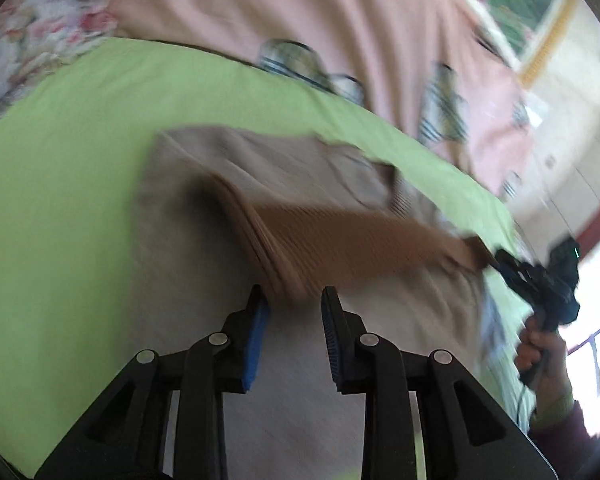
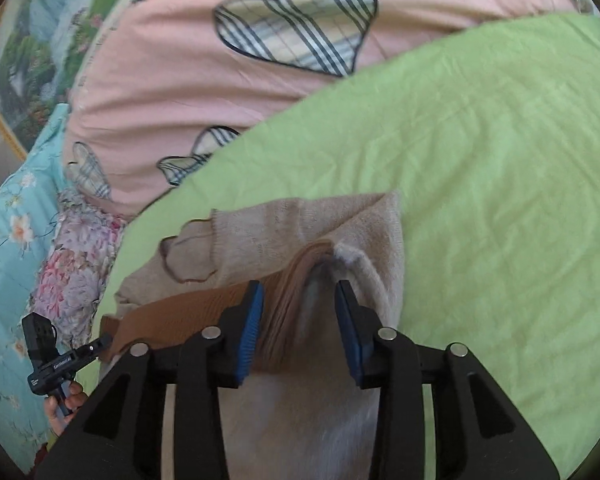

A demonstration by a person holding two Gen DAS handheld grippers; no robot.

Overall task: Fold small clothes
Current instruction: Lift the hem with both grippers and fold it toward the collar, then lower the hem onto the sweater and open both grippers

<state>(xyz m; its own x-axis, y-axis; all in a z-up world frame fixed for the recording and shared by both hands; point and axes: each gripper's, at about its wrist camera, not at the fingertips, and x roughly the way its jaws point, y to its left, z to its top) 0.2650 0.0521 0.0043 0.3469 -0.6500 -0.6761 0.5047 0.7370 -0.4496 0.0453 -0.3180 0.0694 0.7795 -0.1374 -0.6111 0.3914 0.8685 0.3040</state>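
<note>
A beige knit garment (image 1: 228, 168) lies on the green sheet (image 1: 60, 200), with a brown ribbed band (image 1: 340, 240) folded across it. My left gripper (image 1: 294, 308) stands open, one end of the band bunched between its blue pads. At the band's other end, on the right of this view, is my right gripper (image 1: 494, 262). In the right wrist view the right gripper (image 2: 300, 304) is open over the garment (image 2: 300, 216). The ribbed band (image 2: 188, 308) rests against its left pad and is apart from the right one. The left gripper (image 2: 102, 342) shows at lower left.
A pink quilt with plaid hearts (image 2: 220, 80) lies beyond the green sheet (image 2: 500, 200). Floral bedding (image 2: 12, 240) lies to the left of it in the right wrist view. A hand (image 1: 540, 352) holds the right gripper's handle. A framed picture (image 2: 28, 60) hangs behind.
</note>
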